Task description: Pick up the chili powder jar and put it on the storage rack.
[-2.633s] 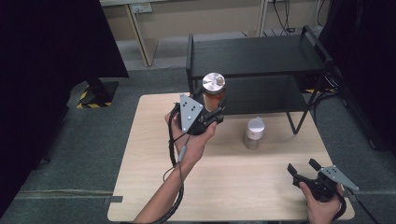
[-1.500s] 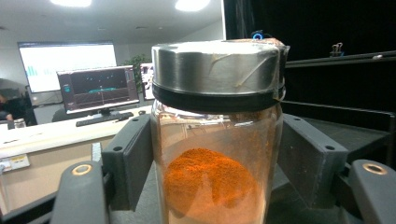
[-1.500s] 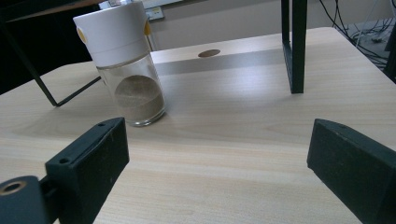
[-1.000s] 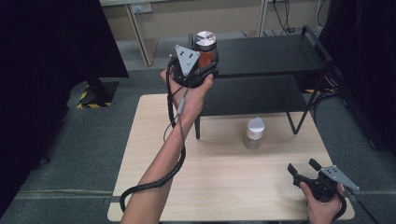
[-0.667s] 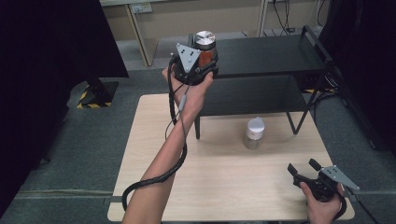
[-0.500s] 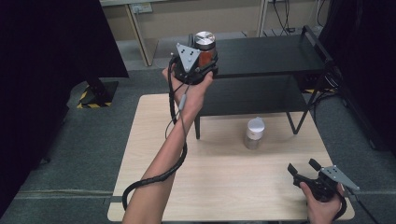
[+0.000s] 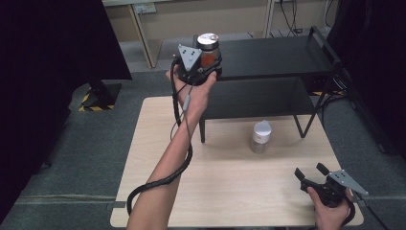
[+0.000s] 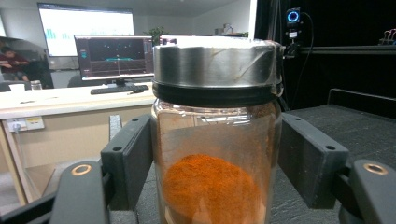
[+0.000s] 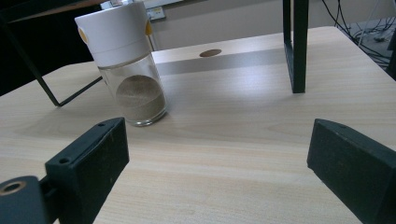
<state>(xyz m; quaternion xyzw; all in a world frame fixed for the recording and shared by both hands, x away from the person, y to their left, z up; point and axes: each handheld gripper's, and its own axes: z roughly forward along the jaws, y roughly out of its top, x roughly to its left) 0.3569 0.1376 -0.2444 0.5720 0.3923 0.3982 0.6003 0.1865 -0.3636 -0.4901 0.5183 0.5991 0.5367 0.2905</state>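
We find the left gripper clamped on a spice jar above the black shelf at 12 o'clock, the right gripper gaping empty at 4 o'clock, near a white-capped jar.

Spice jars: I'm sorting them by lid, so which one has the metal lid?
The jar of orange powder clamped in the left gripper, at the black shelf's top. The other jar, standing on the table, has a white cap.
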